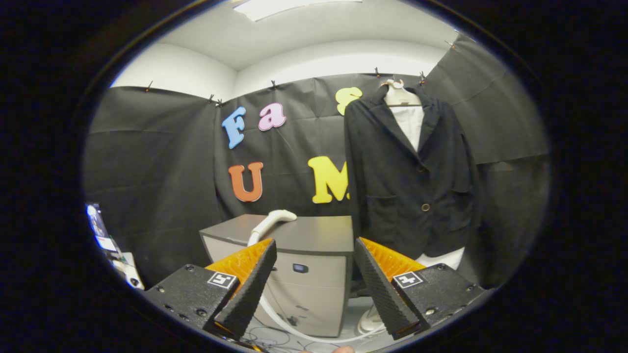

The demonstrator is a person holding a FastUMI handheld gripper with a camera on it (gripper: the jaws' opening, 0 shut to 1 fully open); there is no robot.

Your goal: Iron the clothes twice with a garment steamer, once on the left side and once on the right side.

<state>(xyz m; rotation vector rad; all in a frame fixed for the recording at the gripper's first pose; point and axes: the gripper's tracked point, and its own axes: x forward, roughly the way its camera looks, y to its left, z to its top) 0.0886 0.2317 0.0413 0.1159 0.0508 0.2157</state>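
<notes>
Reaching for the steamer head [274, 218] is the step in hand, judged from the task. The claw [314, 282] hangs with its fingers wide apart and nothing between them. The steamer head lies on top of the grey cabinet [314, 235], just ahead of the left finger and a little above its tip, its pale handle slanting up to the right. A white hose [294, 326] loops down from it in front of the cabinet, passing under the gap between the fingers. The dark jacket [407, 181] hangs on a hanger beyond the right finger, well above it, over a white shirt, front facing the claw.

To do this well, the person should swing the claw to the left so that the handle sits squarely between the fingers, and close only when both would press on the handle's slim part, not on the nozzle end. The hose could drag or snag on the cabinet's edge when lifted, so a slow lift seems wise.
</notes>
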